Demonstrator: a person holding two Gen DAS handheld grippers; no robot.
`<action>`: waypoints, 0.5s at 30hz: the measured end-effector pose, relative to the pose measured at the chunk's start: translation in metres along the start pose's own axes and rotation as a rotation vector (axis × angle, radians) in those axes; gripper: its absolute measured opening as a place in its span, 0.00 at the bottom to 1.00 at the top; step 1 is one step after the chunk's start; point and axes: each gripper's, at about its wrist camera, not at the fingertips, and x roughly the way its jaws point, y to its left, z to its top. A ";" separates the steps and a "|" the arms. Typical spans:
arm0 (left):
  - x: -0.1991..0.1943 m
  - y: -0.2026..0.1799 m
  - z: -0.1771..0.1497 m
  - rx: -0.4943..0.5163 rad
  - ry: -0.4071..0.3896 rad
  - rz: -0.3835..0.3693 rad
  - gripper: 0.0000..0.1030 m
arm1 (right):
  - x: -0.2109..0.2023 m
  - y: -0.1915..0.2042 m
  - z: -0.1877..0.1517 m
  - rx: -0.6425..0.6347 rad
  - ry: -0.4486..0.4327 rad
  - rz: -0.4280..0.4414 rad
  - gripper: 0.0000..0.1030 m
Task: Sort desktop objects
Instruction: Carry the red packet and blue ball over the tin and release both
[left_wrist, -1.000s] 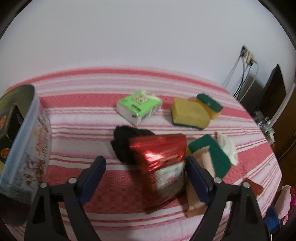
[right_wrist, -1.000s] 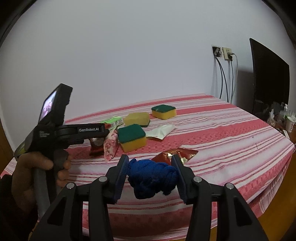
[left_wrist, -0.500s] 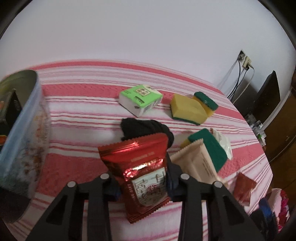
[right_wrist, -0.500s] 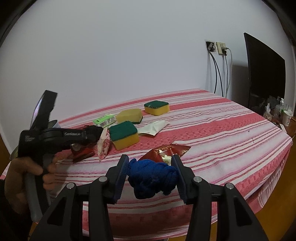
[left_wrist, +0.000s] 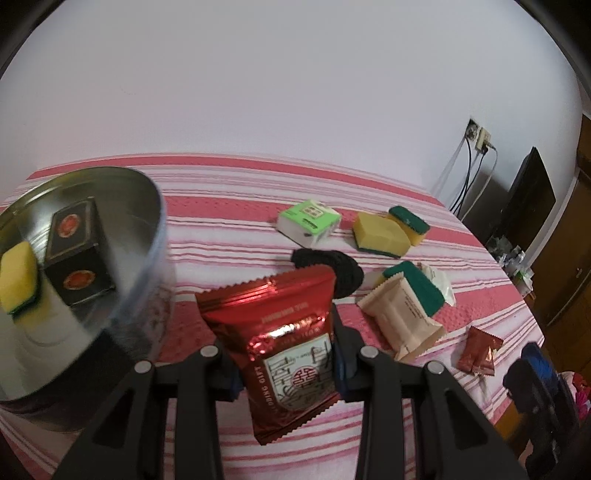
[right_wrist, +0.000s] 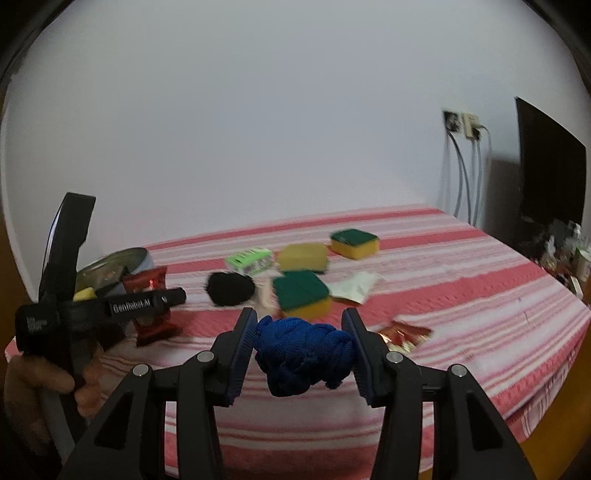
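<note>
My left gripper (left_wrist: 284, 354) is shut on a red foil snack packet (left_wrist: 280, 332) and holds it above the striped cloth, just right of a round metal tin (left_wrist: 147, 206). The tin holds a black box (left_wrist: 77, 254) and a yellow sponge (left_wrist: 16, 277). My right gripper (right_wrist: 301, 345) is shut on a blue knitted bundle (right_wrist: 303, 350), held above the table's front. The right wrist view shows the left gripper (right_wrist: 147, 302) with the packet (right_wrist: 151, 314) beside the tin (right_wrist: 122, 258).
On the cloth lie a black knitted bundle (left_wrist: 328, 266), a green tissue pack (left_wrist: 308, 221), several yellow-green sponges (left_wrist: 380, 236), a beige packet (left_wrist: 402, 321), a white sachet (left_wrist: 439, 280) and a small red packet (left_wrist: 480, 350). Wall sockets with cables (left_wrist: 476, 140) and a dark screen (left_wrist: 532, 192) stand right.
My left gripper closed on the red packet, lifted it and carried it left toward the tin, whose inside now shows. My right gripper kept hold of the blue bundle.
</note>
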 end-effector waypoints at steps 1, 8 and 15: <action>-0.003 0.002 0.000 0.001 -0.009 0.003 0.34 | 0.000 0.006 0.002 -0.009 -0.007 0.009 0.49; -0.027 0.024 0.002 -0.010 -0.065 0.030 0.34 | 0.001 0.042 0.014 -0.059 -0.035 0.069 0.49; -0.038 0.048 0.001 -0.047 -0.080 0.028 0.34 | 0.003 0.073 0.020 -0.093 -0.042 0.130 0.49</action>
